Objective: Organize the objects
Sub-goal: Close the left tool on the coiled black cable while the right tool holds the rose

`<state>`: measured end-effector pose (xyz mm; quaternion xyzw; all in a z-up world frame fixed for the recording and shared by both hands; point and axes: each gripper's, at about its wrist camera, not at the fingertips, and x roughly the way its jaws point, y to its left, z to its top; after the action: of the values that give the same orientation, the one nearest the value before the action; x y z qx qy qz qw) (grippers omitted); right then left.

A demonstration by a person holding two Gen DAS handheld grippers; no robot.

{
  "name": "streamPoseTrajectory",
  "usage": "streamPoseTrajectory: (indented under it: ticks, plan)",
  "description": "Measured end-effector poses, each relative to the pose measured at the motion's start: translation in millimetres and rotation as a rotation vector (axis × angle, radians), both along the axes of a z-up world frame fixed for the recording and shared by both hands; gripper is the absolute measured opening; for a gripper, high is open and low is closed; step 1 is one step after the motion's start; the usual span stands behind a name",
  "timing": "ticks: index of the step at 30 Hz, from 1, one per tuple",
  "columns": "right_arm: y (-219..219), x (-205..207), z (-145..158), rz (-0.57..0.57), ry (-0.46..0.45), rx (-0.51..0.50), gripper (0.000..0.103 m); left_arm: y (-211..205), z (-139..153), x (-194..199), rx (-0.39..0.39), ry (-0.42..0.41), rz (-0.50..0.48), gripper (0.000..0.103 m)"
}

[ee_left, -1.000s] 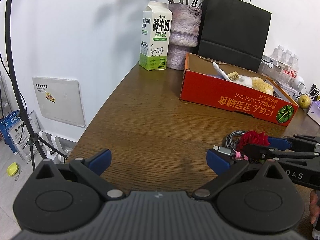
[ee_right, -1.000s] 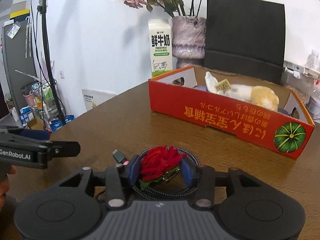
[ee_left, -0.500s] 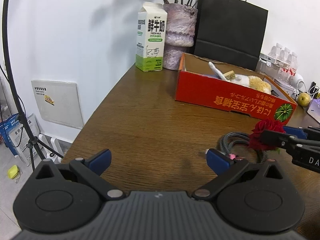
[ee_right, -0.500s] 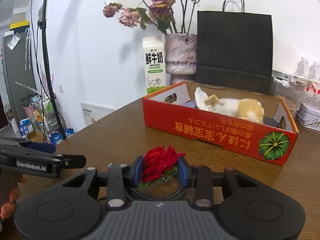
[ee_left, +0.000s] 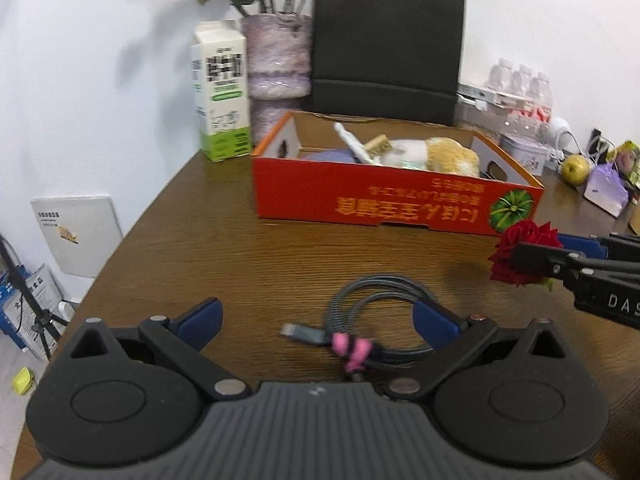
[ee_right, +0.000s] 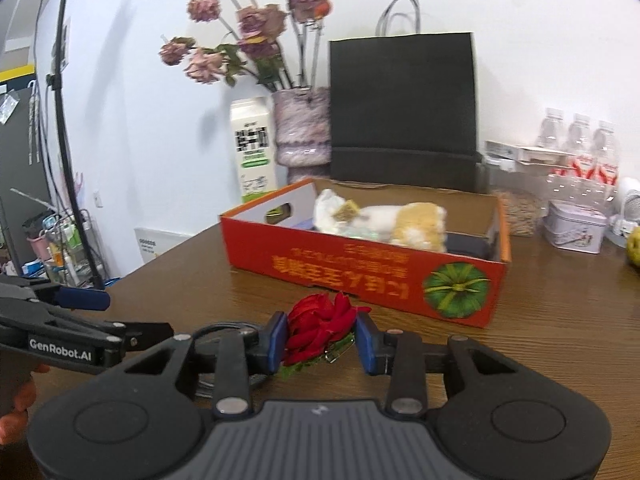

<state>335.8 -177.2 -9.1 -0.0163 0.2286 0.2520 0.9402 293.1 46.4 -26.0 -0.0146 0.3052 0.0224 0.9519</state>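
The right tongs (ee_right: 321, 343) were clamped on a red rose (ee_right: 320, 328), its petals squeezed between the two blue pads and a bit of green leaf and a metal clip showing beneath the bloom. In the left wrist view the same rose (ee_left: 520, 258) hung clear of the surface (ee_left: 224, 248), held at the tip of the right tongs (ee_left: 532, 256) just in front of the near right corner of the red cardboard box (ee_left: 392, 204). The left tongs (ee_left: 316, 320) stood wide apart with nothing between the pads, poised above a coiled braided cable (ee_left: 380, 320) that lay on the brown wood, bound with a pink tie (ee_left: 352, 350) and with its plug end pointing left. From the right wrist view the left tongs (ee_right: 80, 300) showed at the left edge, with fingertips of a hand (ee_right: 16, 412) on the handle below. The box (ee_right: 360, 268) sat open on the surface and already held a white and tan plush toy (ee_right: 400, 220), pale wrapped items and a purple thing, too blurred to name. Behind the box stood a milk carton (ee_left: 220, 92), a mottled pink vase (ee_left: 278, 60) of dried roses and a black paper bag (ee_left: 386, 44) against the white wall. Farther right were water bottles (ee_right: 576, 136), a small tin (ee_right: 576, 226) and a yellow-green apple (ee_left: 576, 169).
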Motion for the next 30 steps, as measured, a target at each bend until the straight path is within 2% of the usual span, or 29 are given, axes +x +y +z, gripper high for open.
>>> streamPoseTrajectory:
  ticks: [9, 17, 20, 24, 27, 29, 30]
  plan:
    - [-41.9, 7.3, 0.3, -0.028, -0.005, 0.005, 0.035, -44.9, -7.0, 27.6, 0.042, 0.075, -0.112, 0.103]
    - [-58.2, 10.3, 0.7, -0.012, 0.002, 0.022, 0.035, -58.0, -23.3, 54.7, 0.154, 0.216, -0.138, 0.103]
    - [-60.6, 10.0, 1.8, -0.003, 0.000, 0.030, 0.035, -50.1, -26.7, 58.3, 0.126, 0.263, -0.141, 0.103]
    - [-61.2, 8.9, 2.6, 0.009, -0.002, 0.035, 0.035, -36.4, -29.9, 64.2, 0.017, 0.307, -0.119, 0.103]
    - [-61.4, 7.1, 3.0, 0.014, -0.005, 0.038, 0.035, -38.7, -28.5, 62.8, 0.023, 0.325, -0.118, 0.103]
    - [-61.3, 6.3, 3.1, 0.016, -0.006, 0.038, 0.035, -40.2, -27.4, 57.2, 0.023, 0.314, -0.099, 0.097]
    - [-61.0, 6.0, 3.0, 0.017, -0.007, 0.037, 0.035, -42.7, -25.6, 54.0, 0.026, 0.297, -0.094, 0.087]
